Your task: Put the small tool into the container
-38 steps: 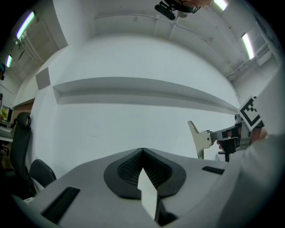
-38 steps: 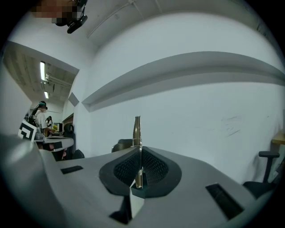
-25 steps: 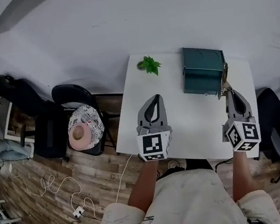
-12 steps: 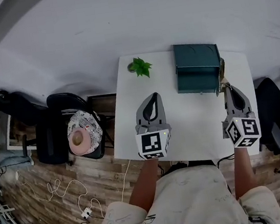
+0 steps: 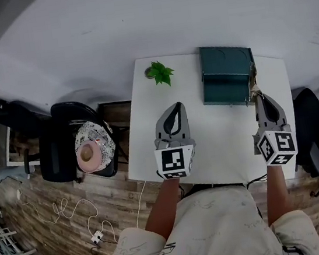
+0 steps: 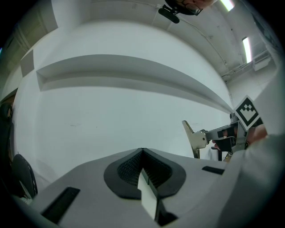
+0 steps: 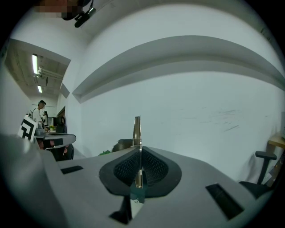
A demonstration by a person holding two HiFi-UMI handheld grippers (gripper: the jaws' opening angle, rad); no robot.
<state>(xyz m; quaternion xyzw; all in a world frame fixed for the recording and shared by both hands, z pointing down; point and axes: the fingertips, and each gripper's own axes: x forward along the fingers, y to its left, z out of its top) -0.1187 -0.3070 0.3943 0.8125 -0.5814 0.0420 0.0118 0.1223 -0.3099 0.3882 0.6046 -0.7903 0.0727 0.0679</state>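
head view: the right gripper [image 5: 259, 98] is clamped on the small tool [image 5: 253, 84]. the right gripper view shows the jaws pressed together on a thin metal blade [image 7: 137, 127] seen edge-on. the tool's long axis runs in line with the jaws, from 6 o'clock to 12 o'clock, and its free end projects past the tips toward 12 o'clock.

the container [image 5: 227, 74], a teal box, stands on the white table [image 5: 220, 139] at about 10 o'clock from the right gripper's tips. the tool's free end is just beside the container's 3 o'clock edge. from this height it is not certain whether the two touch, or whether the container's top is open.

the left gripper [image 5: 174, 109] is closed with nothing between its jaws. it hangs over the table at about 7 o'clock from the container, well apart from it. the left gripper view shows the tool [image 6: 192, 138] off at 3 o'clock.

the right gripper is the nearer one. judgement: the coming move calls for a short shift toward 9 o'clock to bring the tool over the container before release.

a small plant [image 5: 159, 72] stands at the container's 9 o'clock.
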